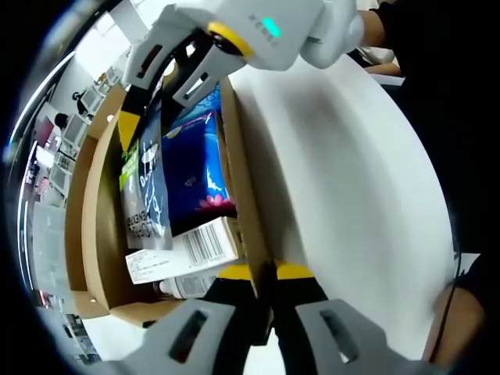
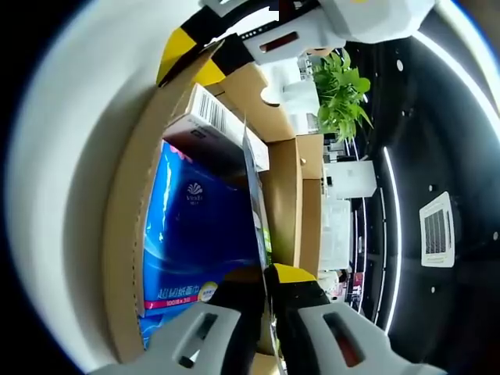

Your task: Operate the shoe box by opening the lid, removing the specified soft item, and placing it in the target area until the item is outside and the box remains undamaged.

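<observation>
LEFT: left gripper (image 1: pixel 262 312) jaws pinched on shoe box (image 1: pixel 94 234) side wall, steadying it | RIGHT: right gripper (image 2: pixel 266 308) jaws clamped on thin dark packet (image 2: pixel 254 195), apparently for extraction | ITEM: blue tissue pack (image 2: pixel 195 234) inside box, lid open

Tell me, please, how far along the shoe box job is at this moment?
The lid is already open: the shoe box interior shows. In hand: the left gripper pinches a box wall, and the right gripper is shut on a flat packet. Left: the blue tissue pack remains inside.
</observation>
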`<state>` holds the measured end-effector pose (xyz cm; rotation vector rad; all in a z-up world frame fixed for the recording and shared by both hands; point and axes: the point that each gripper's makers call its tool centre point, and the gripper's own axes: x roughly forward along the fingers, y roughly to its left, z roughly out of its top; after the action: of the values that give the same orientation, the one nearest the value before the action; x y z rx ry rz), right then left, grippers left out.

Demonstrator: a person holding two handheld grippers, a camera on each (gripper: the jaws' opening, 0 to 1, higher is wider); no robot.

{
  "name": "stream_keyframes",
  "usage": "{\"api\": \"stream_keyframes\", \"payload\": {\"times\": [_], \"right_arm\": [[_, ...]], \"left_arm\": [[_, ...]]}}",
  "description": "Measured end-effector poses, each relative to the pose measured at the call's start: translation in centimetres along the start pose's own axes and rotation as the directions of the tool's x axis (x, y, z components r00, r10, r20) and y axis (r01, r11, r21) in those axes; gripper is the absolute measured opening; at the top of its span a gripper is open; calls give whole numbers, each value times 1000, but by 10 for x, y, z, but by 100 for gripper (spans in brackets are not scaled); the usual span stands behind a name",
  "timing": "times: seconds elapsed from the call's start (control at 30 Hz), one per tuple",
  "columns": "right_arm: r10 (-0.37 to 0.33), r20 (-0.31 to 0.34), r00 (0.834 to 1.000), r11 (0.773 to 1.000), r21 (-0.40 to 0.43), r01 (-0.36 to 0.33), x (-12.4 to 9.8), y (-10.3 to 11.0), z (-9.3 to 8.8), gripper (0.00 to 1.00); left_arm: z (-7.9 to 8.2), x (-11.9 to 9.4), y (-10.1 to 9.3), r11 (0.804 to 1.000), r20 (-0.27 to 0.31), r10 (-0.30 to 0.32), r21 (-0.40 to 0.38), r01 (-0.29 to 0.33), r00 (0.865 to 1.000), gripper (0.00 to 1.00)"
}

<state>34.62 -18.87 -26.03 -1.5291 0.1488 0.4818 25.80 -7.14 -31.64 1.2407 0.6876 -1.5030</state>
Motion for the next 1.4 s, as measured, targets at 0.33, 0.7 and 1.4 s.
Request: {"api": "stream_keyframes", "payload": {"times": [0.33,0.7,1.4], "right_arm": [[-17,-3,1000,1000,-4,17,-1,-2,-1,1],[-30,-2,1000,1000,0,30,-1,-4,0,1],[-67,13,998,998,-18,67,-2,-9,2,1]], "left_arm": [[0,0,0,1000,1,0,0,0,1000,5],[0,0,-1,1000,1,0,0,0,1000,5],[0,0,1,1000,4,1,-2,-1,1000,5]]}}
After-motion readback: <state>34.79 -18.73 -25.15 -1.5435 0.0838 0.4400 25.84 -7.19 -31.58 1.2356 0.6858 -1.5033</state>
